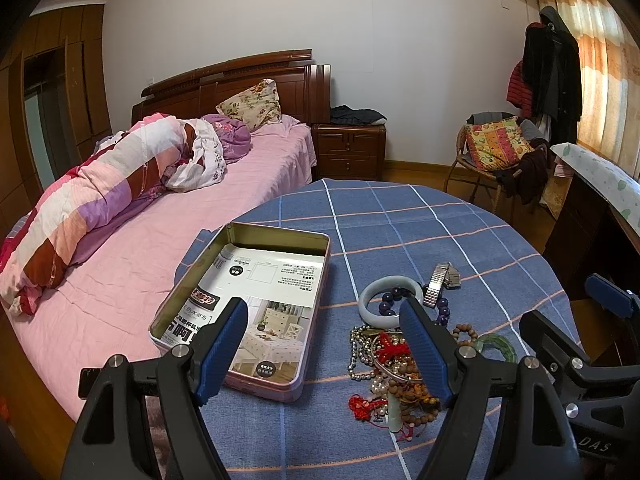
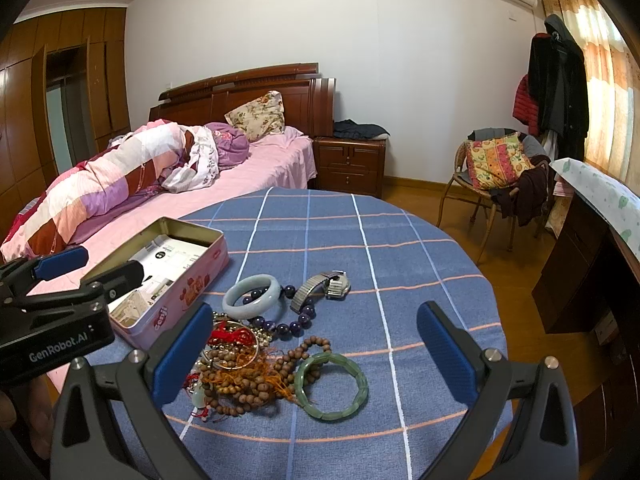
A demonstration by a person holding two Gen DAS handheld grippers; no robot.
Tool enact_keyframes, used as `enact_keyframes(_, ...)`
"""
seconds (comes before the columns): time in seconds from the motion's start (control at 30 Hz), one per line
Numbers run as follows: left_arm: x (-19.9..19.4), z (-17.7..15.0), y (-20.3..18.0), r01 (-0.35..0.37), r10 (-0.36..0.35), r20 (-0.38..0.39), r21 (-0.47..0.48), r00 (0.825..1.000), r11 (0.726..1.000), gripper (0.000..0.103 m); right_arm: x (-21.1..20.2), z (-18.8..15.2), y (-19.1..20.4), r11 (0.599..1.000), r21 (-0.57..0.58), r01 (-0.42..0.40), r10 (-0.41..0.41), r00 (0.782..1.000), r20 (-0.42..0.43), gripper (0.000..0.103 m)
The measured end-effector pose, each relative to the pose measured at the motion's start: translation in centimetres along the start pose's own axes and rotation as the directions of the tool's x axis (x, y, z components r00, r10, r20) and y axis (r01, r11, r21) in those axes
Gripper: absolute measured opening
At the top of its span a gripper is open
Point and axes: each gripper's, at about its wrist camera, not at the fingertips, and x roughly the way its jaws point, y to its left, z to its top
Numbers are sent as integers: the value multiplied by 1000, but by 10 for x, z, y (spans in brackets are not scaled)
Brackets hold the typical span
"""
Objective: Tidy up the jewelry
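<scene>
I hold both grippers above the table (image 2: 400,240), and neither has taken anything yet. The left gripper (image 1: 324,352) has its jaws spread wide and holds nothing; its left finger hangs over the open tin (image 1: 256,240), its right finger over the jewelry pile (image 1: 384,364). I think this straddling is on purpose: the tin is the destination, so this gripper waits between source and goal. The right gripper (image 2: 316,356) is also released and holds nothing. The green bangle (image 2: 332,388) lies flat on the cloth between its jaws, nearer the left one, so it seems the first piece to take. The pale bangle (image 2: 251,291) and the watch (image 2: 324,285) lie beyond the fingertips. The wooden beads (image 2: 248,380) are tangled with red cord, perhaps knotted together; I cannot tell from here.
</scene>
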Motion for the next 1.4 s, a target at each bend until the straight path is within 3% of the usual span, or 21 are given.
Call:
enact_keyframes(1.07,2,-2,3,-2,2,-4,0,1000,1000,78,0,1,1,1000,-4,0,0,1000,-5,103)
enact_keyframes(1.4,30,-17,12,20,-21,-92,-15,996,1000,78,27,-21,-28,1000,24,8,-7,997,-74,103)
